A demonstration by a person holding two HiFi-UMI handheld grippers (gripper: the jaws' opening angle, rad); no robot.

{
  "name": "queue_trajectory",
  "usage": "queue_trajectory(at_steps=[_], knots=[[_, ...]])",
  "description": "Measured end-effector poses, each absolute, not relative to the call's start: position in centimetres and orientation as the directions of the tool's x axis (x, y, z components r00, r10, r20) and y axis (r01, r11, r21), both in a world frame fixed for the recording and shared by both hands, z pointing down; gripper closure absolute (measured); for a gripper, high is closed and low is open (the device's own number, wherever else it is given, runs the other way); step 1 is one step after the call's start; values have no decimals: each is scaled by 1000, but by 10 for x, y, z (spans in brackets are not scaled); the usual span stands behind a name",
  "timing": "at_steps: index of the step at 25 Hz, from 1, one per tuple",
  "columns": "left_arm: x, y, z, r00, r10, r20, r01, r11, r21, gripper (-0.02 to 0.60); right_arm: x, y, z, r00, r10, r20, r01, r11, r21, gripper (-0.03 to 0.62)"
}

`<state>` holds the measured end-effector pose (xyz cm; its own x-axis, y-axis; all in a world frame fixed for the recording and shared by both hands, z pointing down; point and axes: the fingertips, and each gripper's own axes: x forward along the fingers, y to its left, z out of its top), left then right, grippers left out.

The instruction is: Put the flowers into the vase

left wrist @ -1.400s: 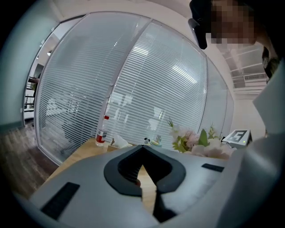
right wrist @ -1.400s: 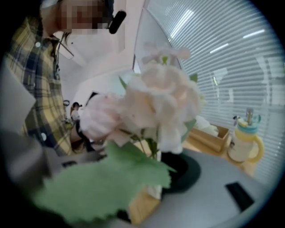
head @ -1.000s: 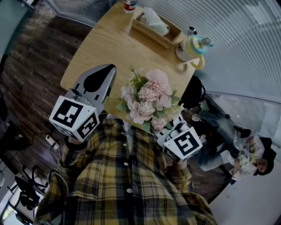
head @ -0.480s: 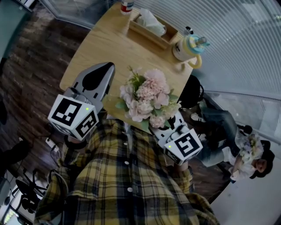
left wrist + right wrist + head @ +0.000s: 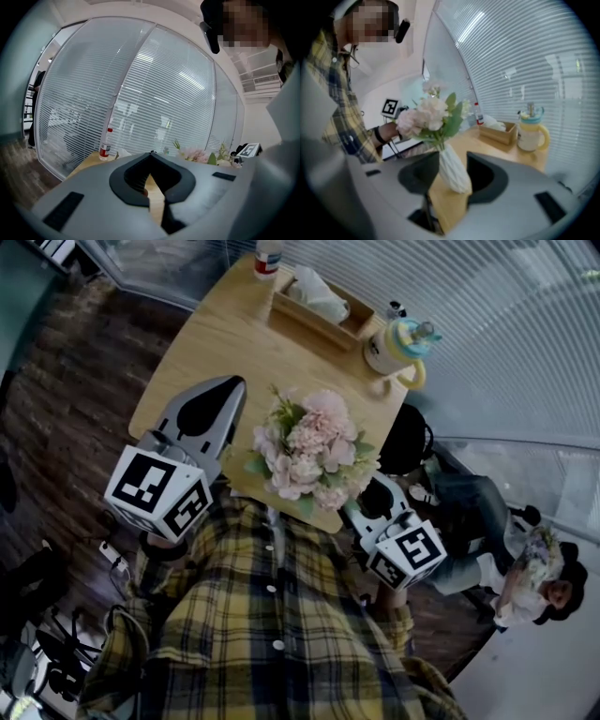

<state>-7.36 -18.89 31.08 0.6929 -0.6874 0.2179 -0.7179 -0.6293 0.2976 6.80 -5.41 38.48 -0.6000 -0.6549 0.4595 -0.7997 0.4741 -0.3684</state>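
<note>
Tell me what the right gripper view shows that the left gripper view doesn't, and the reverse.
Only the right gripper view: the white ribbed vase holding the stems, framed between that gripper's open jaws, and the person's yellow plaid shirt. Only the left gripper view: the left gripper, tips together with nothing between them. Both: the pink flowers, the wooden table and the window blinds.
</note>
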Motion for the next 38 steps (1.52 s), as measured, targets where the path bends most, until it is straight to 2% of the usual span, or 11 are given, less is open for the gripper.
queue_trajectory(at_steps=[6,19,26,29,31,38], knots=[[-69,-187,305,697,-688,202,-714,-641,281,574,97,-72,376,-534,-729,428,-844,434,-315,410],[-59,-183,281,697,-699,158,-714,-661,230,574,120,-125,307,-457,-856,242,-886,416,-203,417],[-50,-181,271,712,-689,137,-700,-679,221,574,115,-149,261,-445,-888,119,-889,422,-175,471],[-47,-180,268,716,-686,129,-695,-685,219,574,109,-157,249,-440,-893,92,-893,424,-149,544],[-47,-180,266,718,-685,124,-694,-687,218,574,105,-160,242,-450,-889,80,-888,437,-141,567],[-47,-182,264,721,-683,122,-691,-691,215,574,85,-158,229,-497,-865,69,-863,485,-139,582]])
